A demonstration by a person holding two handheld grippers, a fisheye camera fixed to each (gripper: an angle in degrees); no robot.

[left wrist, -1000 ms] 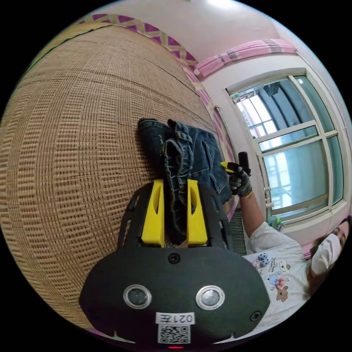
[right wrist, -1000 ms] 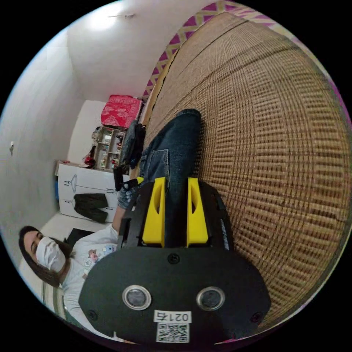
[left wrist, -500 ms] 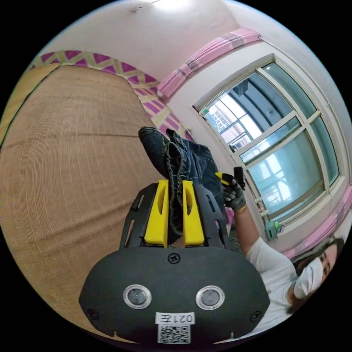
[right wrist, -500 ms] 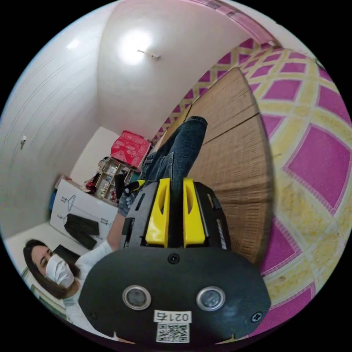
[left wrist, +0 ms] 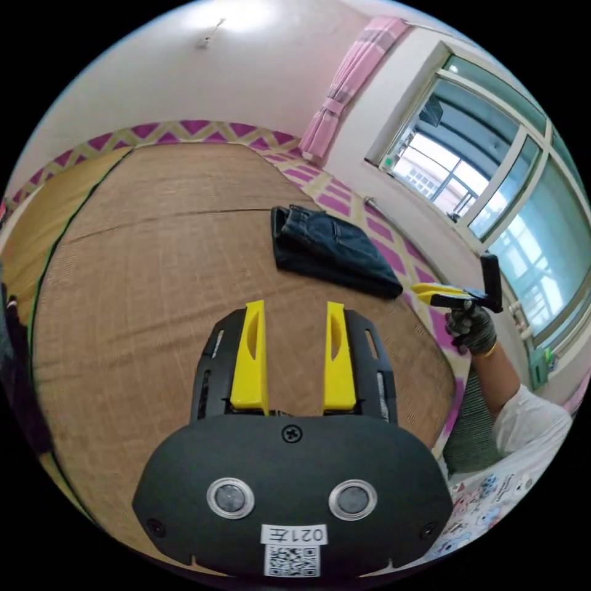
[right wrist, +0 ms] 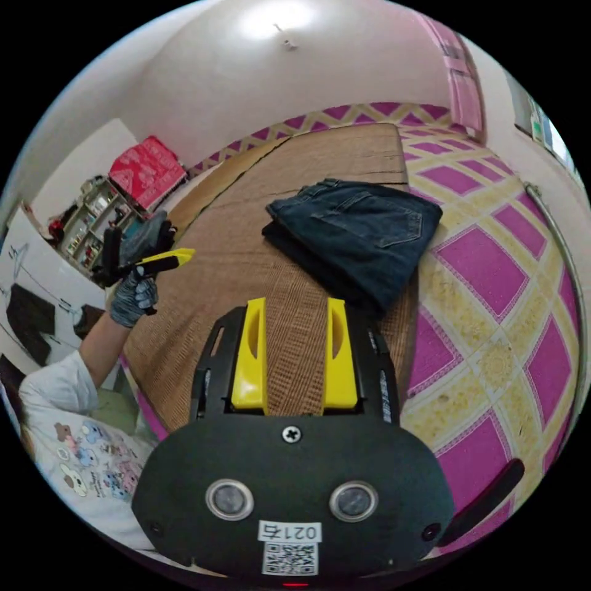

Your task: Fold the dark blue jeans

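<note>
Now the woven mat point(left wrist: 154, 258) is spreading across most of the bed, lying over a pink and yellow patterned sheet point(right wrist: 492, 271) that is showing past the mat's edge. On the mat the jeans point(right wrist: 363, 237) are lying folded into a compact dark blue stack, one back pocket facing up, with one side of the stack reaching over the mat's edge onto the sheet; in the left gripper view the jeans point(left wrist: 332, 249) are sitting near the mat's window-side edge. Beyond the mat a window point(left wrist: 492, 184) is letting in daylight, with a pink curtain point(left wrist: 351, 80) hanging beside it. A person in a white printed shirt point(right wrist: 80, 431) is standing at the mat's near edge. The left gripper point(left wrist: 294, 317) is hovering above the mat, well apart from the jeans, its yellow jaws spread with nothing between them. The right gripper point(right wrist: 294, 314) is hovering just short of the jeans, its jaws likewise spread and holding nothing. Gloved hands point(right wrist: 132, 298) are gripping the handles.
</note>
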